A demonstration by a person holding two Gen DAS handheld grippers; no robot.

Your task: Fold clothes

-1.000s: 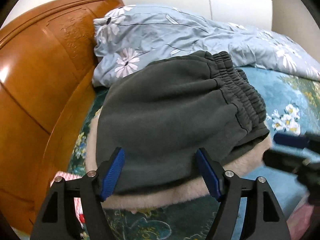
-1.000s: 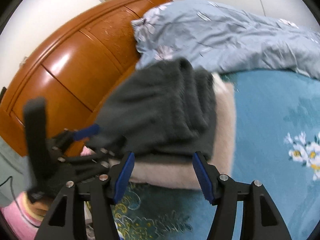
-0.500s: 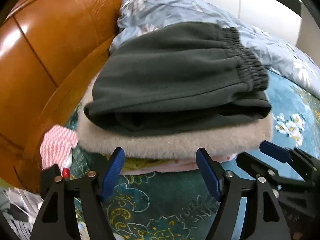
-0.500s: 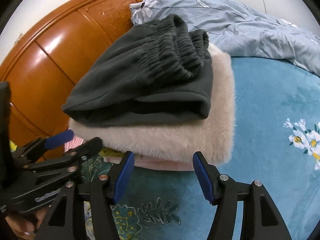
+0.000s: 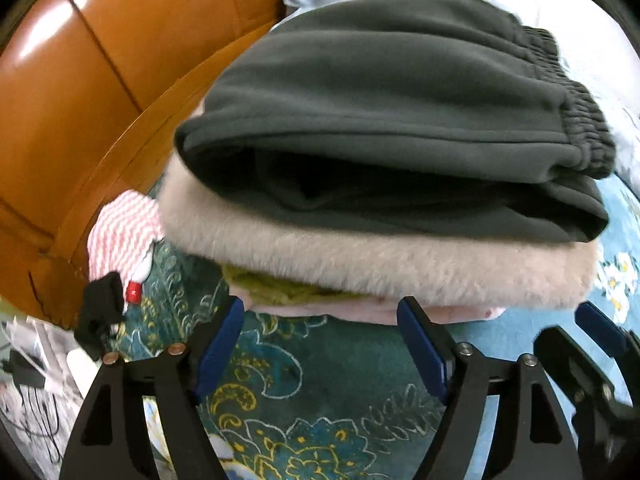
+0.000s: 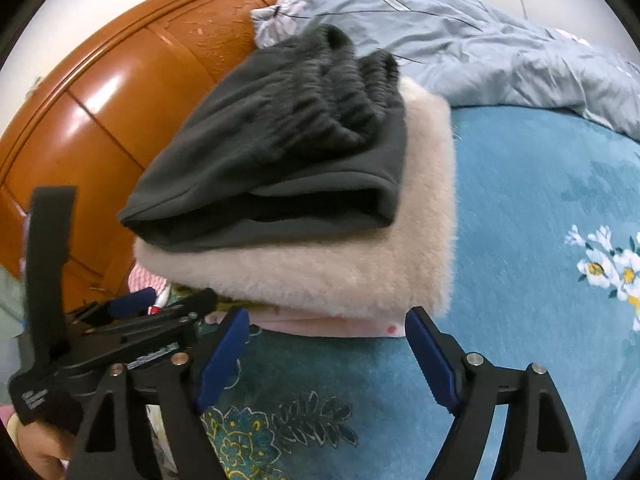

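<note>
Folded dark grey sweatpants lie on top of a stack, over a fluffy beige garment, a yellow-green piece and a pink garment. The stack rests on the teal floral bedspread. My left gripper sits low at the stack's front edge, its jaws opening with nothing between the pads. My right gripper stands beside it at the same edge, jaws also opening and empty. In the right wrist view the same sweatpants and beige garment show, with the left gripper at the lower left.
A glossy wooden headboard rises left of the stack. A crumpled light blue floral duvet lies behind it. A red-and-white striped cloth sits between stack and headboard. Cables lie off the bed's corner.
Both grippers have sunk from over the sweatpants to the stack's front edge near the bedspread. The left view has rolled. The right jaws stand wider than before.
</note>
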